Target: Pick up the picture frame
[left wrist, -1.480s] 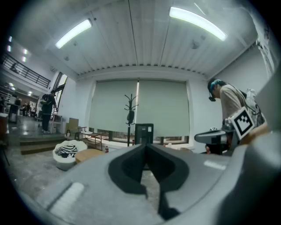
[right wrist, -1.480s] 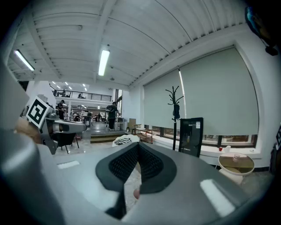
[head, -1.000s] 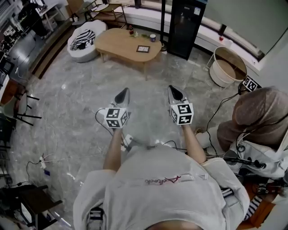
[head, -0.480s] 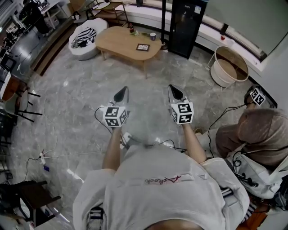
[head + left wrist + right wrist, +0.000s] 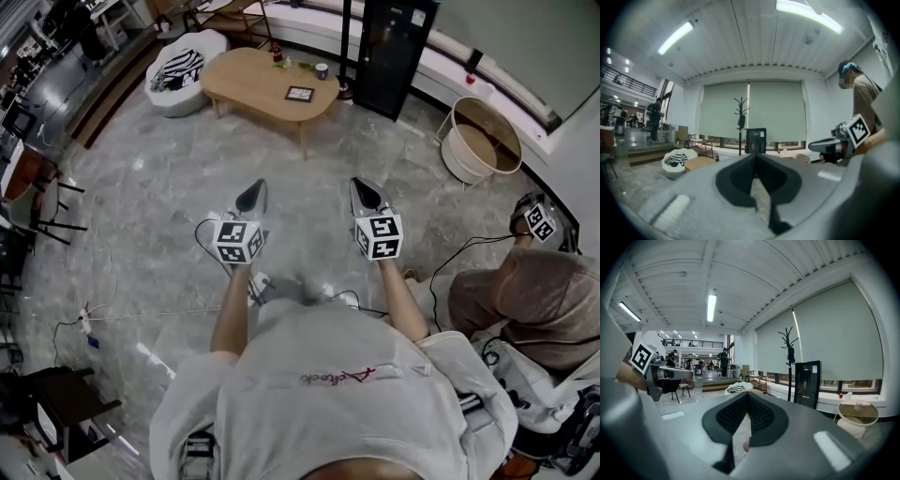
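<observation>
A small dark picture frame (image 5: 300,94) lies flat on the oval wooden coffee table (image 5: 246,82) at the far end of the floor. My left gripper (image 5: 253,195) and right gripper (image 5: 364,192) are held side by side at waist height, well short of the table. Both point level toward it. Each is shut with nothing between its jaws. In the left gripper view the left gripper (image 5: 754,154) has its tips meeting, with the table (image 5: 696,162) low at the left. In the right gripper view the right gripper (image 5: 747,394) hides most of the table.
A white pouf (image 5: 183,70) with a striped cloth sits left of the table. A black cabinet (image 5: 392,52) and a coat stand (image 5: 345,47) stand behind it. A round cream basket (image 5: 486,141) is at the right. A seated person (image 5: 530,300) is close on my right. Cables (image 5: 103,323) trail on the floor.
The table, pouf and basket have slid slightly up the head view. The person at the right has dropped lower in that view. Both grippers keep their place in it and stay shut.
</observation>
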